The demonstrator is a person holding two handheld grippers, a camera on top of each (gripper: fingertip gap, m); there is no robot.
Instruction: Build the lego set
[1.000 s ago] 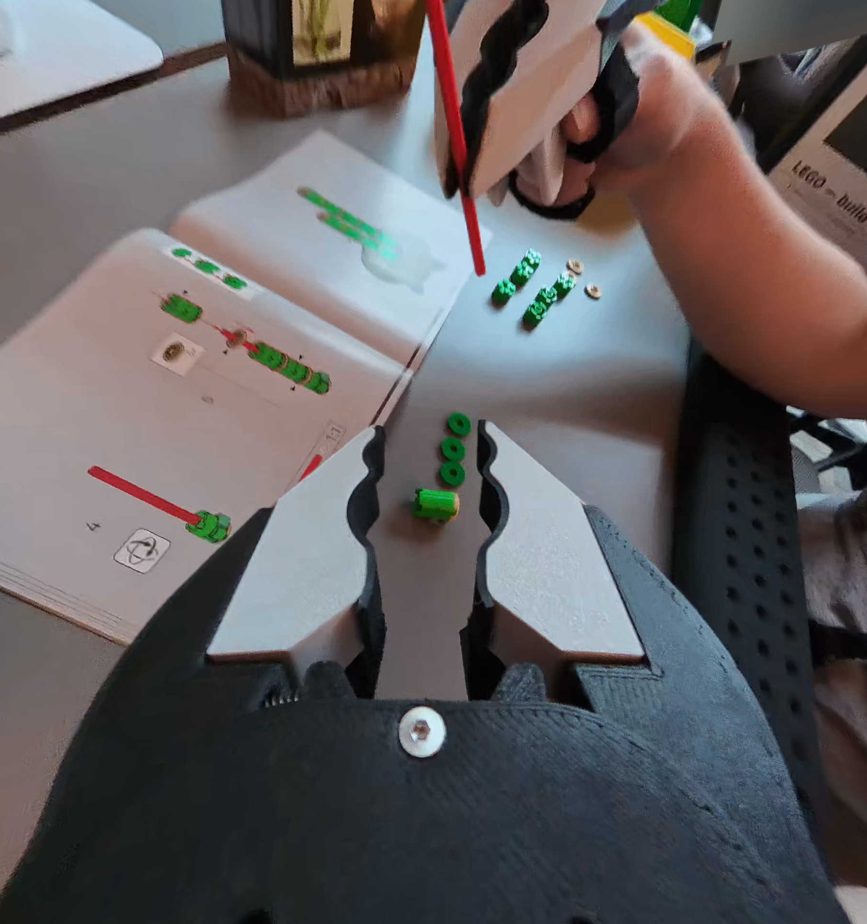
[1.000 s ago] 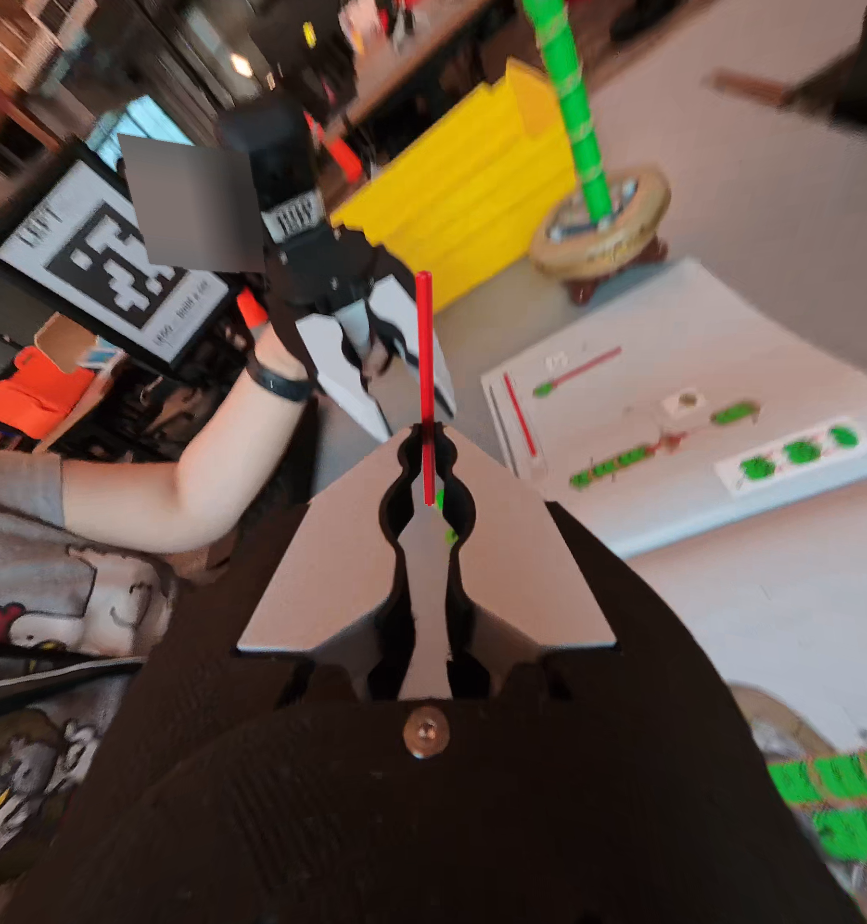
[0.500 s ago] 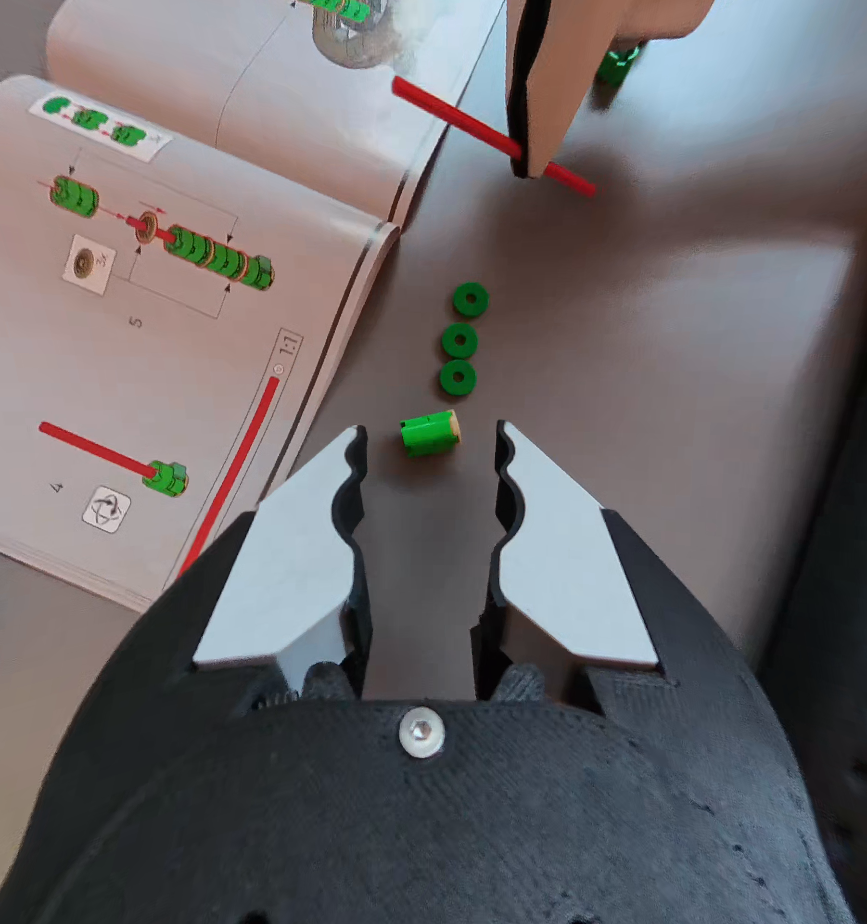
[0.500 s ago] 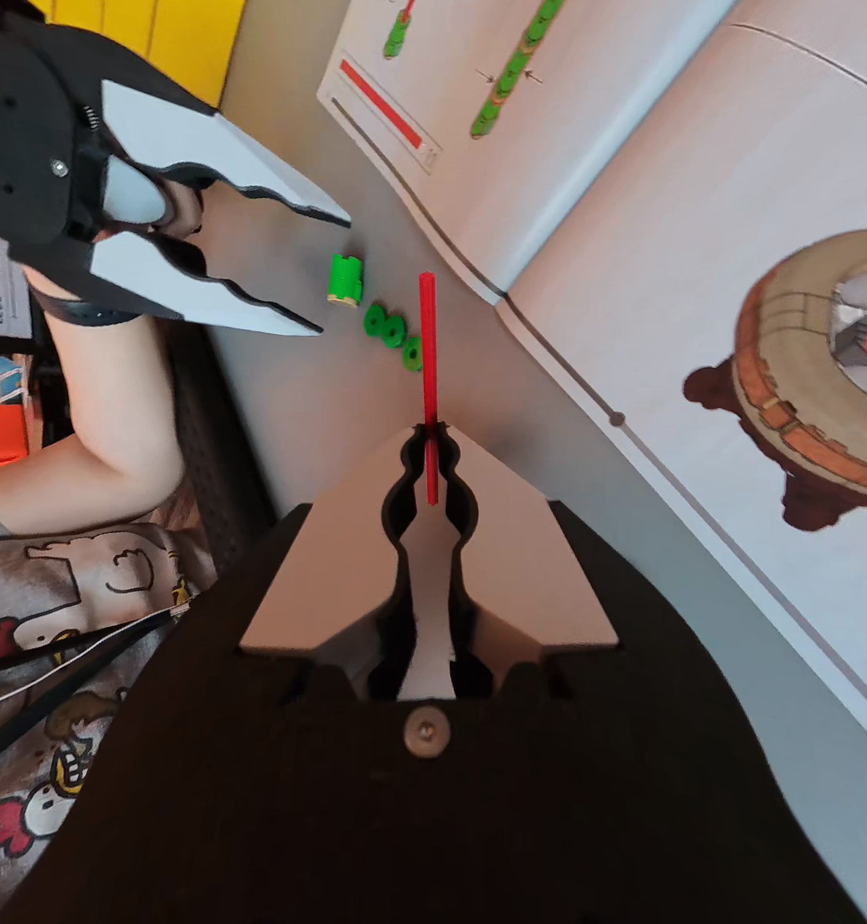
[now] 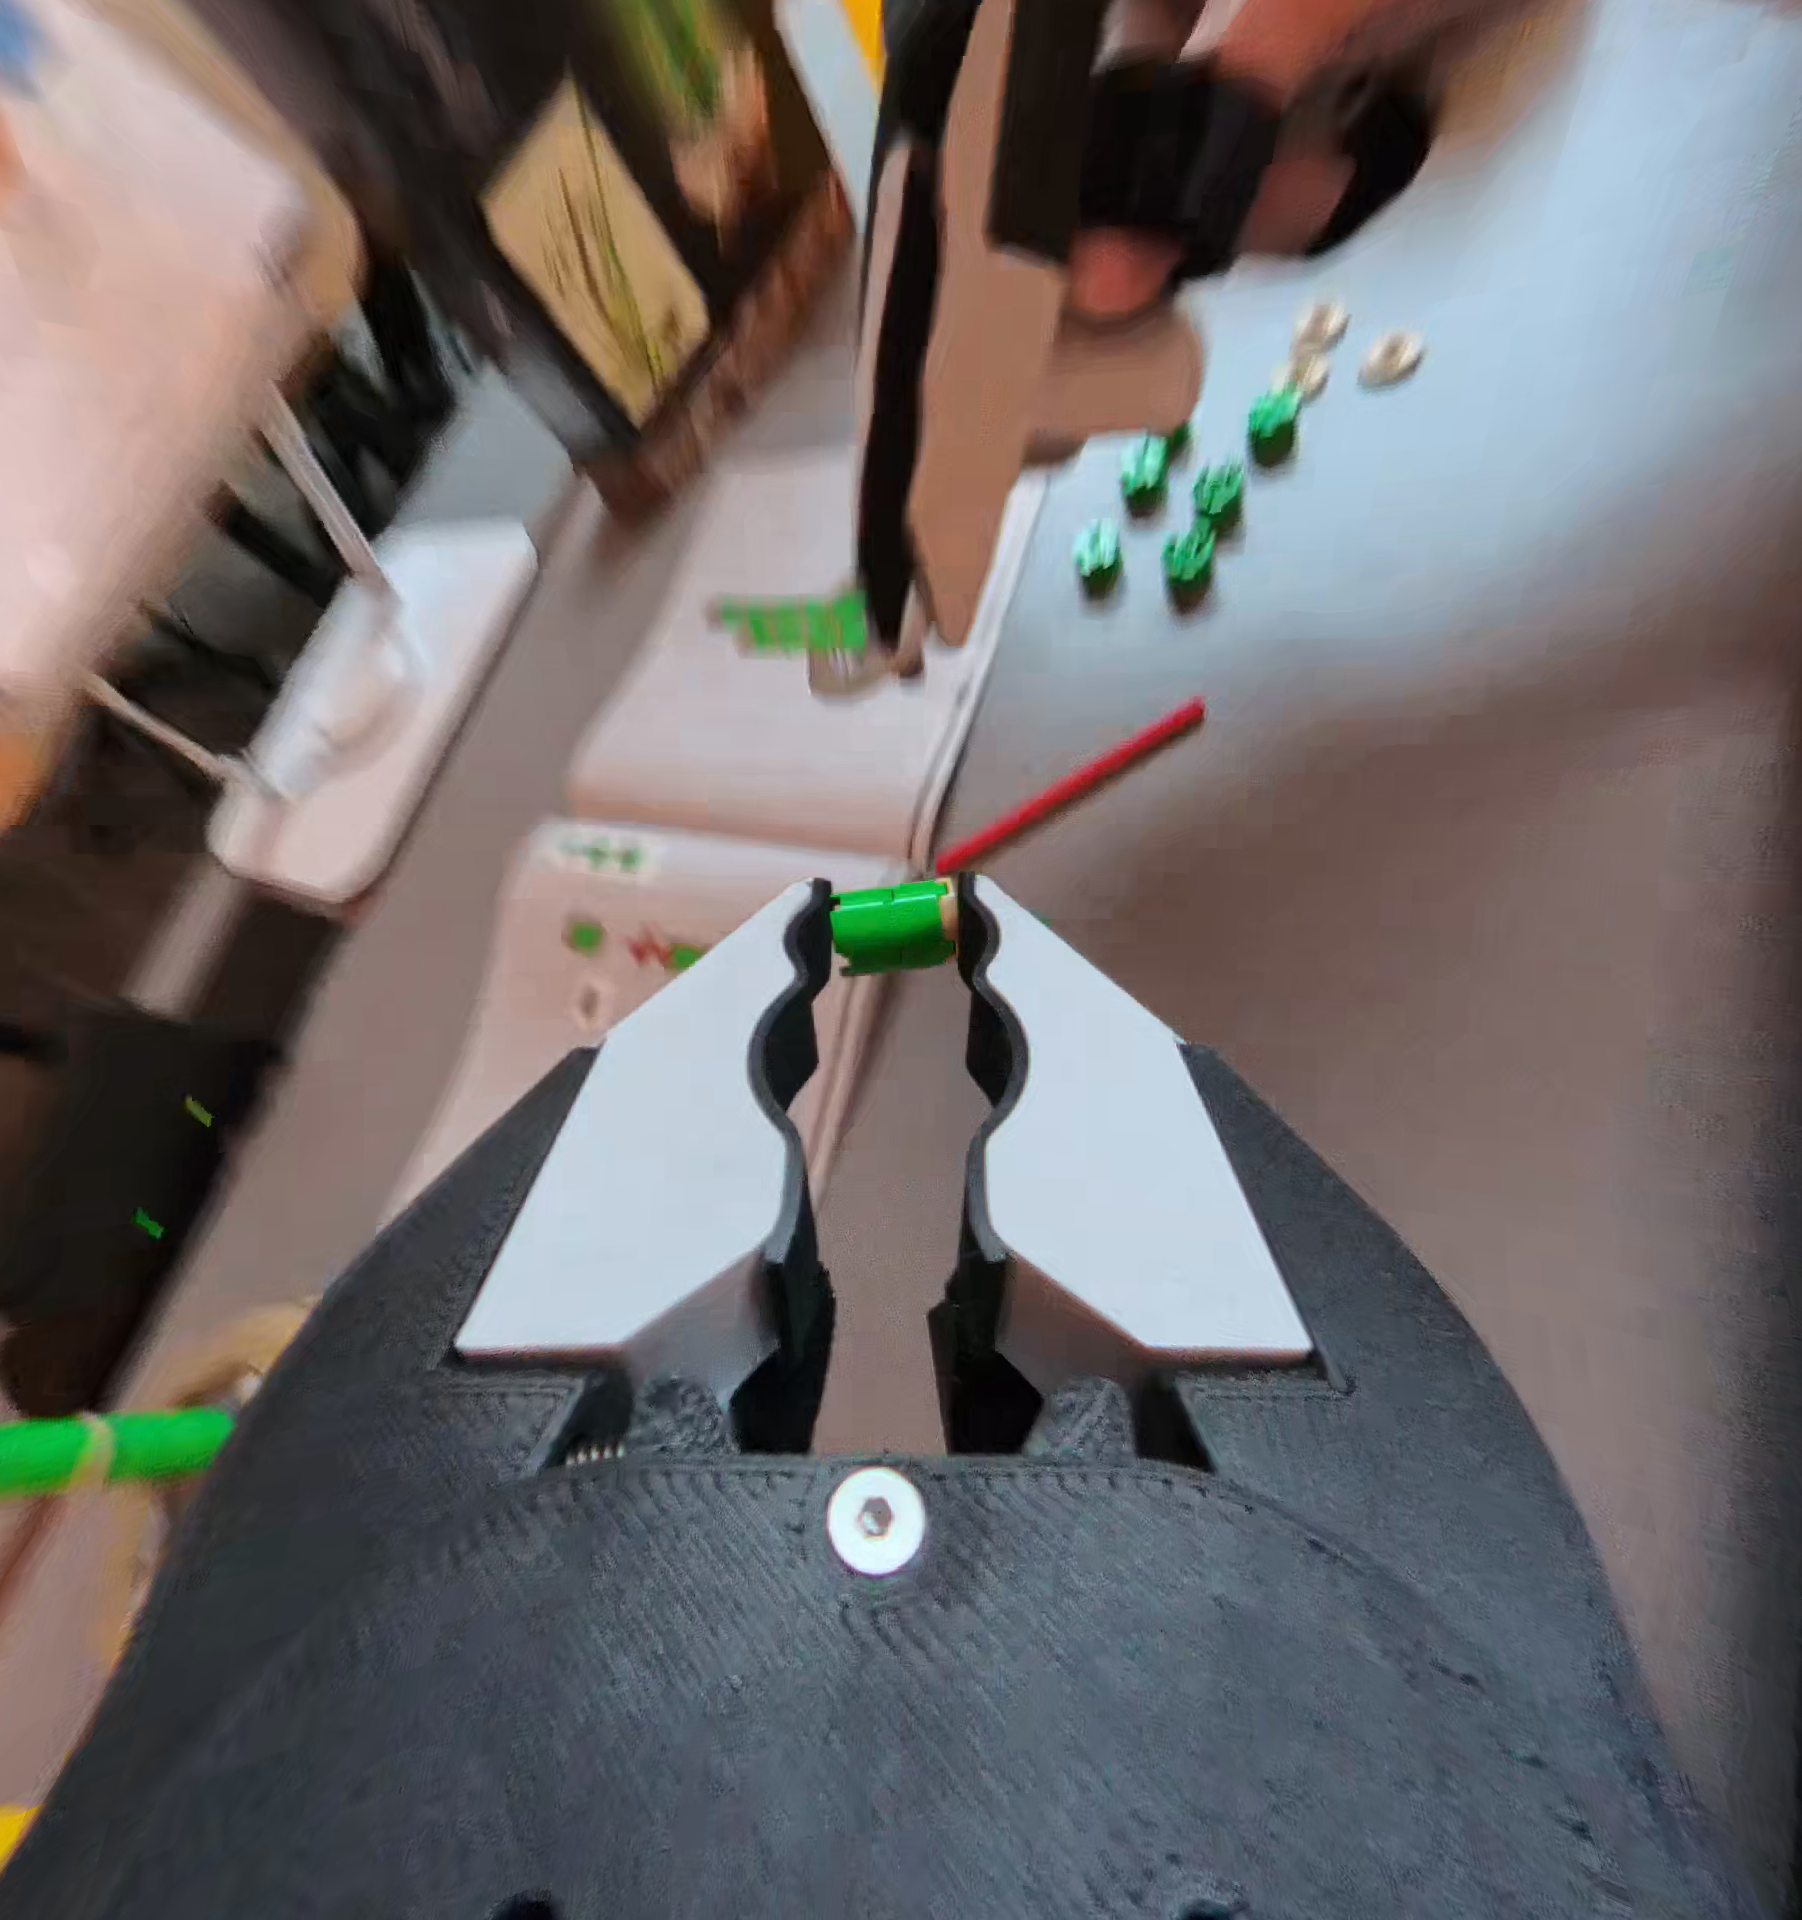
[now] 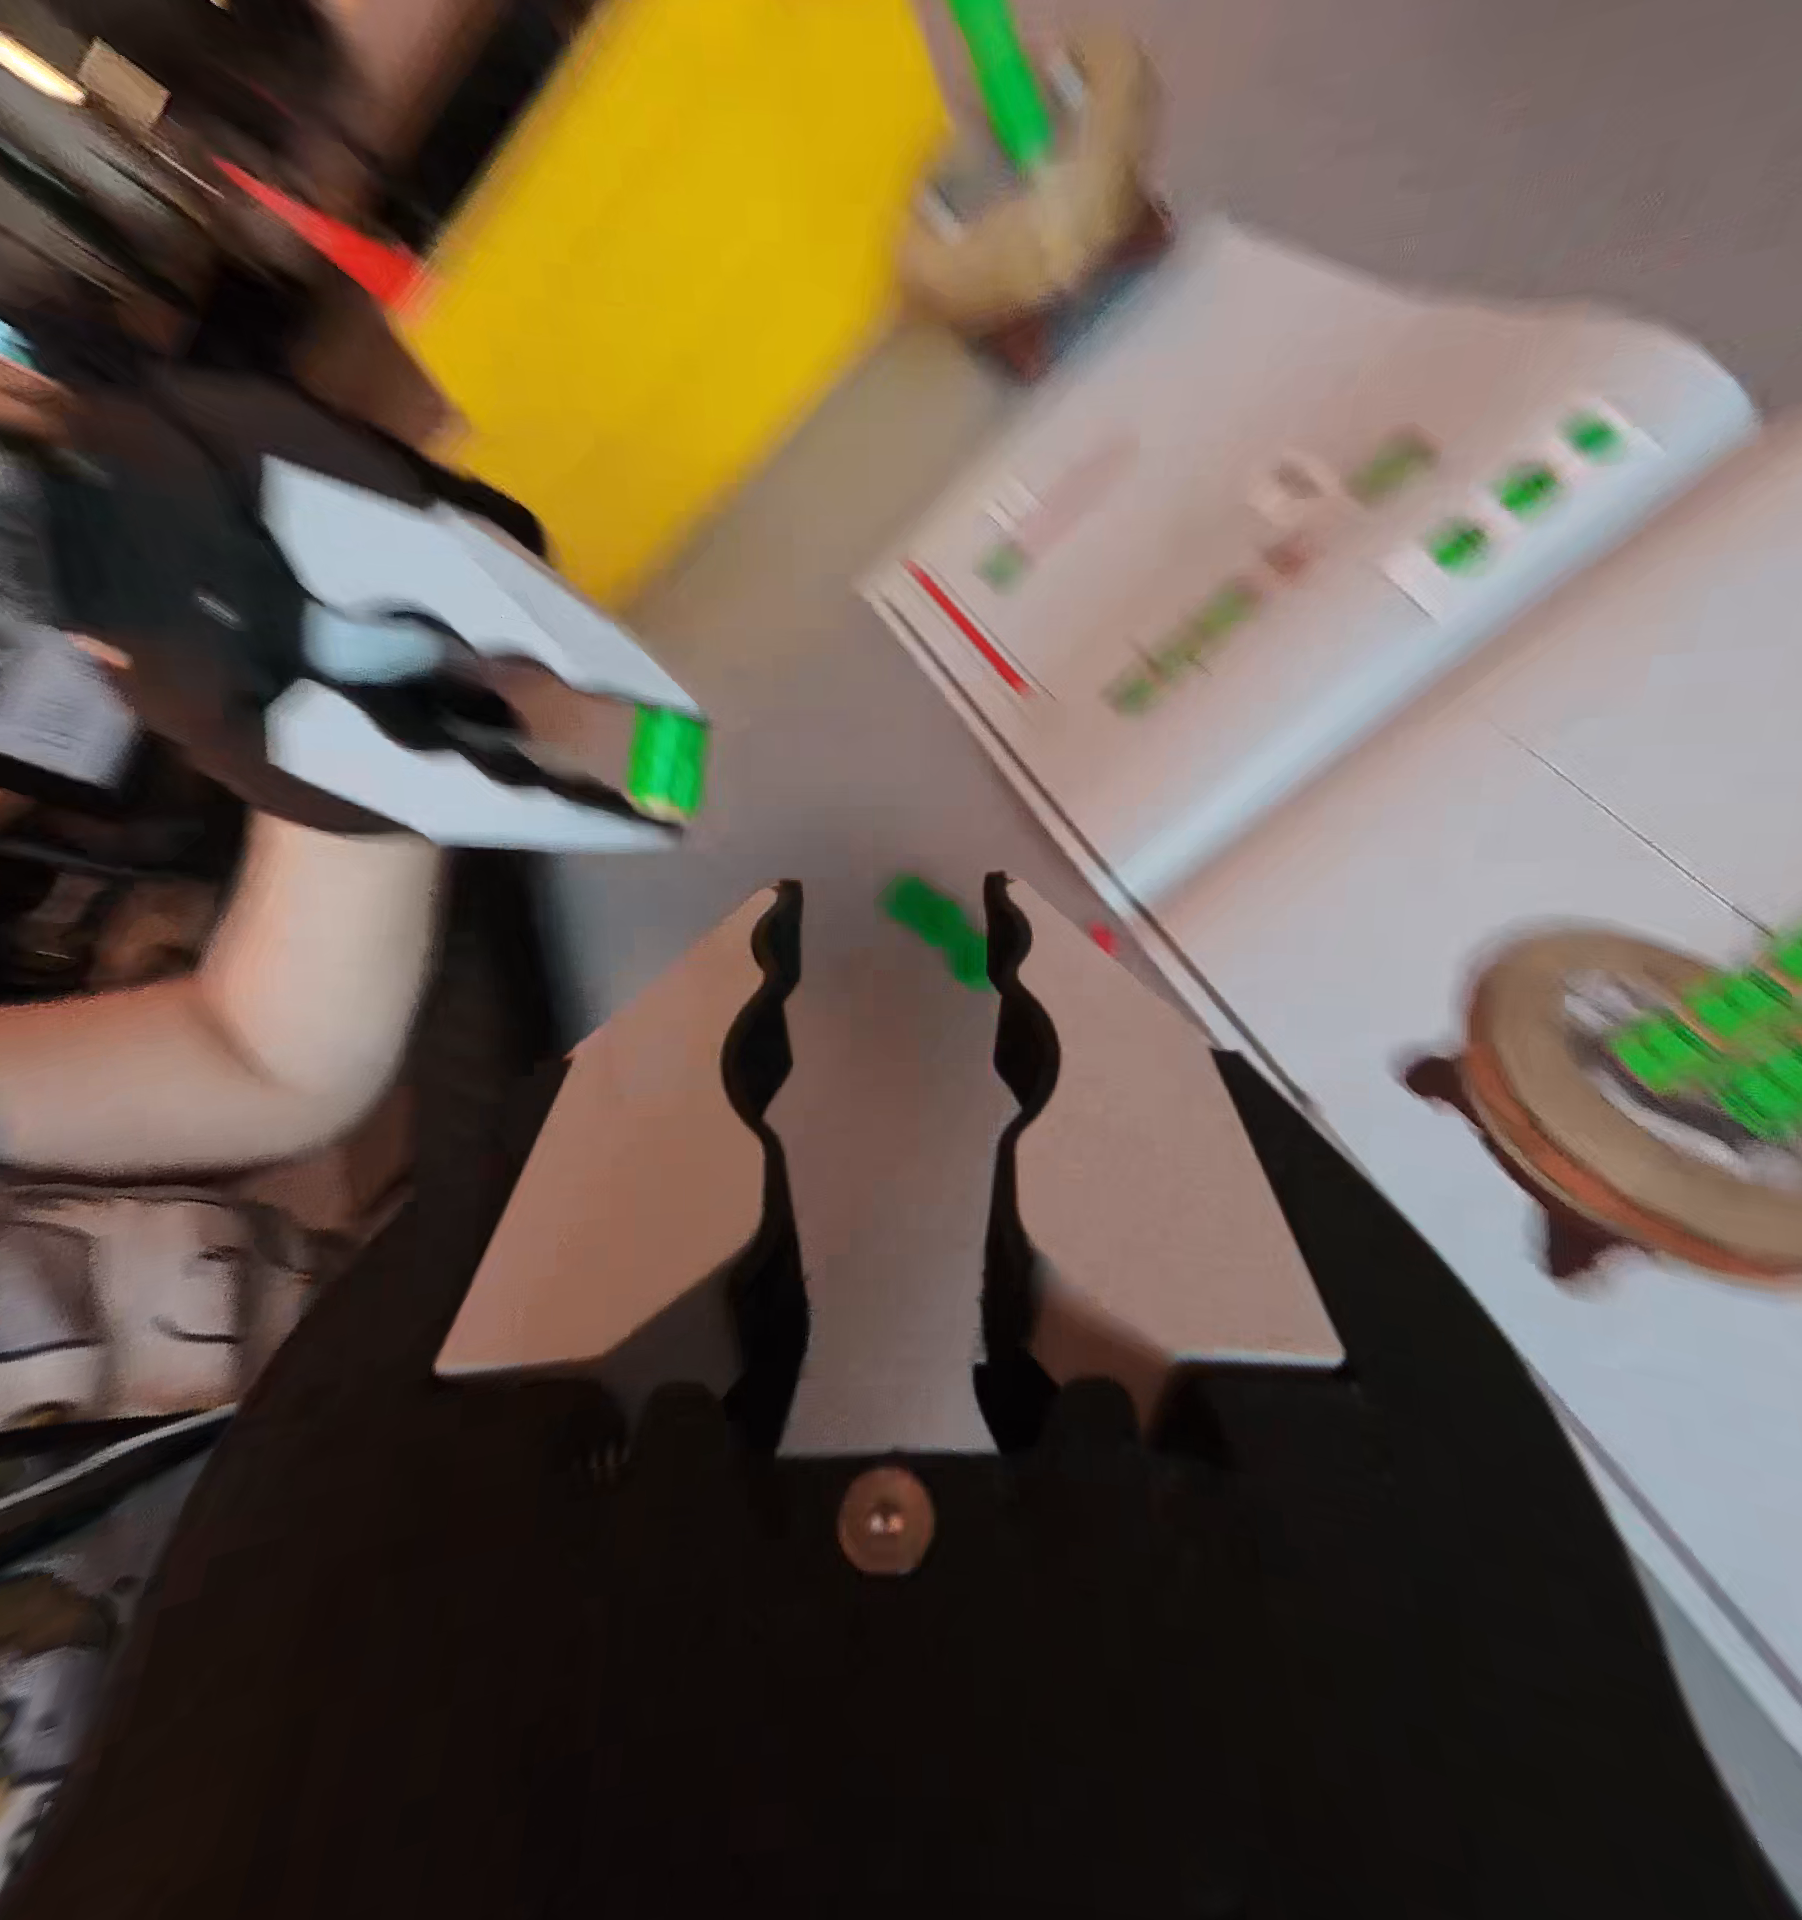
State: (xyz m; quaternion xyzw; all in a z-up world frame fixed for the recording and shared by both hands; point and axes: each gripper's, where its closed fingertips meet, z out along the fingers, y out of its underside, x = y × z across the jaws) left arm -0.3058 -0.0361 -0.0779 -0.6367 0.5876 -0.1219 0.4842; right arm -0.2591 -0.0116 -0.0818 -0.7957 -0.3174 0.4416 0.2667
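Note:
My left gripper (image 5: 895,914) is shut on a small green cylinder piece (image 5: 892,928), held crosswise between the fingertips above the table; it also shows in the right wrist view (image 6: 666,760). The red rod (image 5: 1071,785) lies on the grey table beside the open instruction booklet (image 5: 762,748). My right gripper (image 6: 892,902) is open and empty above the table; in the left wrist view it hangs at the top (image 5: 923,603). Green ring pieces (image 6: 933,928) lie blurred on the table between its fingertips.
Several green toothed pieces (image 5: 1183,499) and tan rings (image 5: 1349,348) lie at the back right. A dark box (image 5: 606,260) stands behind the booklet. A yellow bin (image 6: 668,260) and a green stalk on a round base (image 6: 1022,145) stand farther off. Both views are blurred.
My left gripper closed on the green cylinder and lifted it off the table. My right gripper opened and let go of the red rod, which now lies on the table.

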